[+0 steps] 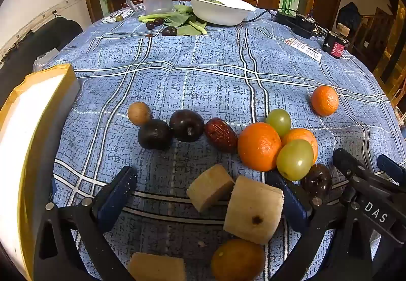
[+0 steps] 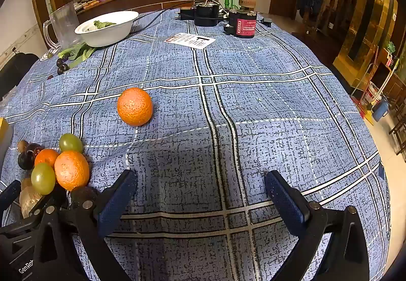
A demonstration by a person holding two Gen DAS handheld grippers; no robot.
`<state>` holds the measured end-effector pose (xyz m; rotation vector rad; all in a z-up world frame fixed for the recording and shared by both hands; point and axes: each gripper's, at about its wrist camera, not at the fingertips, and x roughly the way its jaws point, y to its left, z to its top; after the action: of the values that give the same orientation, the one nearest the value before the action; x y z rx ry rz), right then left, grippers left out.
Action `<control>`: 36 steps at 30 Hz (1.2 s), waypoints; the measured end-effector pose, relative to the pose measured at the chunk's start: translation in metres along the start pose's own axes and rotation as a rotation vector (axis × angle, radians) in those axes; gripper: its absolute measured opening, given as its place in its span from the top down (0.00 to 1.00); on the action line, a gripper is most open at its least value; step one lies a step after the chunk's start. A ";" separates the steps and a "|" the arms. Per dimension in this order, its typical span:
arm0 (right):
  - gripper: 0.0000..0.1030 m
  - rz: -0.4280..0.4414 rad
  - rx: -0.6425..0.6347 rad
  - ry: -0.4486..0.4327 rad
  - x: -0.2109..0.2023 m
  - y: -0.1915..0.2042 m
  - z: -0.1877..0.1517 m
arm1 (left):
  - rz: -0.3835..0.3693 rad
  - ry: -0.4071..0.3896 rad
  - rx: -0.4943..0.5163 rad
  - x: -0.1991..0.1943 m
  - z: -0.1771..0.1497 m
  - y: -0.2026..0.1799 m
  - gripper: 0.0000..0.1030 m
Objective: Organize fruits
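One lone orange (image 2: pixel 134 106) sat apart on blue checked cloth (image 2: pixel 253 108), ahead-left of our right gripper (image 2: pixel 200 194); fruit cluster (image 1: pixel 276 146) lay nearer left gripper (image 1: pixel 208 194). We held both grippers wide, empty. Right nearer stray orange, we judged.

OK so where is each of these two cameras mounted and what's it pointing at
Left wrist: on the left gripper, tilted down over the fruit pile; its open blue fingers show, and the right gripper at the edge.
Right wrist: on the right gripper, facing mostly bare tablecloth; its open fingers show.
Shared: lone orange, white bowl.
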<state>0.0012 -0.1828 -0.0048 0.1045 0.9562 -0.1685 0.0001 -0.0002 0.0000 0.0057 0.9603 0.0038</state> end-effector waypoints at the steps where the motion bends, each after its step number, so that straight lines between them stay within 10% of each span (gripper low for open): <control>1: 0.01 0.004 0.002 0.005 0.000 0.000 0.000 | -0.006 -0.001 -0.004 0.000 0.000 0.000 0.00; 36: 0.01 0.003 0.001 0.039 0.004 -0.003 0.005 | -0.026 0.044 0.029 -0.004 0.000 0.000 0.00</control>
<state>0.0069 -0.1866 -0.0049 0.1102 0.9945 -0.1646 -0.0020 -0.0006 0.0029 0.0197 1.0043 -0.0340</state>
